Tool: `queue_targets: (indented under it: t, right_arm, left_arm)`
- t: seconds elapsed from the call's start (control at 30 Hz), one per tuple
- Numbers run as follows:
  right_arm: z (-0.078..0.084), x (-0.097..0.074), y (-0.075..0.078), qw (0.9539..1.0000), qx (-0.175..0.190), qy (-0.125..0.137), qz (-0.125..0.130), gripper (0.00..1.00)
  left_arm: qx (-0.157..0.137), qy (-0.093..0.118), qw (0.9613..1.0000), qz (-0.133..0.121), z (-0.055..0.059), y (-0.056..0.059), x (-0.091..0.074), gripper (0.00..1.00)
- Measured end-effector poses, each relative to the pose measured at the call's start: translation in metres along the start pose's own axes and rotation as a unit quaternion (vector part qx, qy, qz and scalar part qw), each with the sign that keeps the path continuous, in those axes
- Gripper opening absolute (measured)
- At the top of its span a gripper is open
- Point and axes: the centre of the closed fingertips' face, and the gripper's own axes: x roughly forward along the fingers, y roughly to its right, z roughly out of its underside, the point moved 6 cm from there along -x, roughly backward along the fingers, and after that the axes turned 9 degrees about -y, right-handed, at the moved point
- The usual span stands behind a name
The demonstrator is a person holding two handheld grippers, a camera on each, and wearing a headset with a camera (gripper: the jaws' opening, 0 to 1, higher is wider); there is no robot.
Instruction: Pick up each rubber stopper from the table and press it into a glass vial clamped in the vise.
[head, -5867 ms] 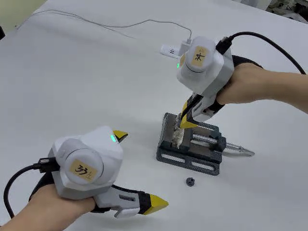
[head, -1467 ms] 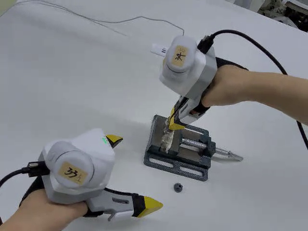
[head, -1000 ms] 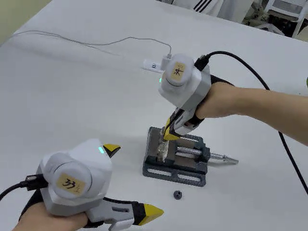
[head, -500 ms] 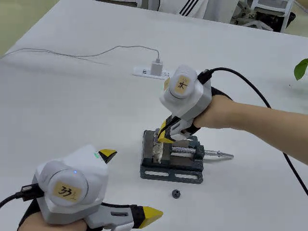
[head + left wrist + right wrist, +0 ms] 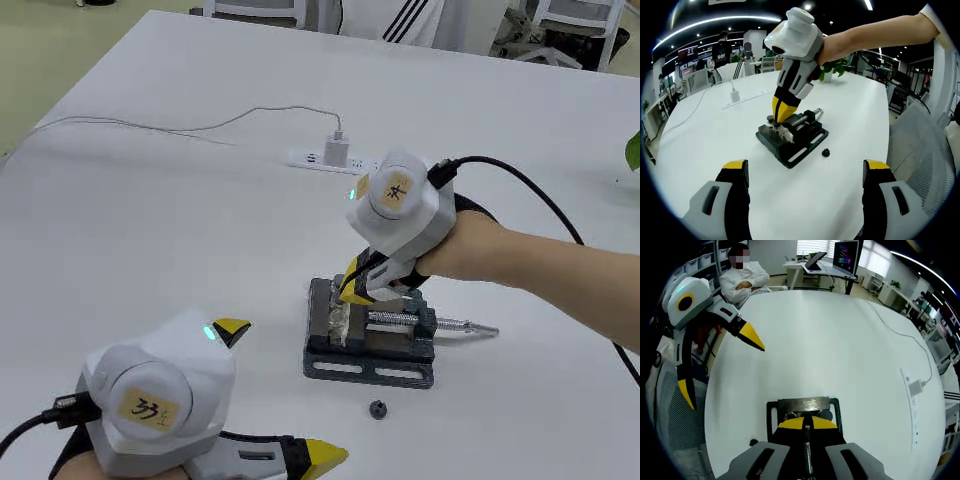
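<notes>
A person at a white table (image 5: 150, 220) holds a two-jaw gripper in each hand. The right gripper (image 5: 352, 288) points down into a small dark vise (image 5: 370, 352) at mid-table, its yellow tips pressed together right at the top of the pale glass vial (image 5: 340, 322) clamped there. Whether a stopper sits under or between the tips cannot be told. One dark rubber stopper (image 5: 378, 409) lies loose on the table just in front of the vise. The left gripper (image 5: 278, 392) hovers near the person, well apart from the vise, with its jaws spread wide and nothing between them. A white power strip (image 5: 320, 160) and its cable lie farther back. The step in hand looks like pressing a stopper home in the vial. The next move would likely be to lift the right gripper clear, then pinch the loose stopper squarely without rolling it away. Compared with the earlier pictures, the head camera has shifted, but the right gripper has stayed at the vial, the left has stayed spread, and the loose stopper has not moved.
</notes>
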Motion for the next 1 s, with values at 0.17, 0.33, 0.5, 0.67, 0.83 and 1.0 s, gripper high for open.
queue_targets:
  t: [0.17, 0.33, 0.5, 0.67, 0.83, 1.0]
  right_arm:
    - [0.003, -0.001, 0.000, 0.9999, 0.014, 0.008, 0.004, 0.06]
    - [0.005, -0.003, -0.011, 0.9996, 0.018, 0.019, -0.005, 0.20]
    - [0.008, -0.008, -0.019, 0.9987, 0.029, 0.041, -0.005, 0.35]
    - [0.018, -0.012, -0.026, 0.9971, 0.042, 0.062, 0.008, 0.60]
    - [0.029, -0.015, -0.037, 0.9954, 0.052, 0.080, 0.012, 0.79]
    - [0.040, -0.017, -0.047, 0.9922, 0.069, 0.103, 0.019, 0.96]
  left_arm:
    - [0.000, -0.003, 1.0000, -0.001, 0.002, 0.001, -0.002, 0.94]
    - [0.001, -0.005, 1.0000, -0.002, 0.003, 0.000, -0.003, 0.94]
    - [0.003, -0.005, 1.0000, -0.002, 0.001, -0.001, -0.003, 0.94]
    - [0.007, -0.006, 1.0000, 0.000, 0.000, -0.001, -0.002, 0.94]
    - [0.013, -0.008, 0.9999, 0.002, 0.000, 0.000, -0.002, 0.94]
    - [0.019, -0.009, 0.9998, 0.005, -0.001, 0.001, -0.003, 0.94]
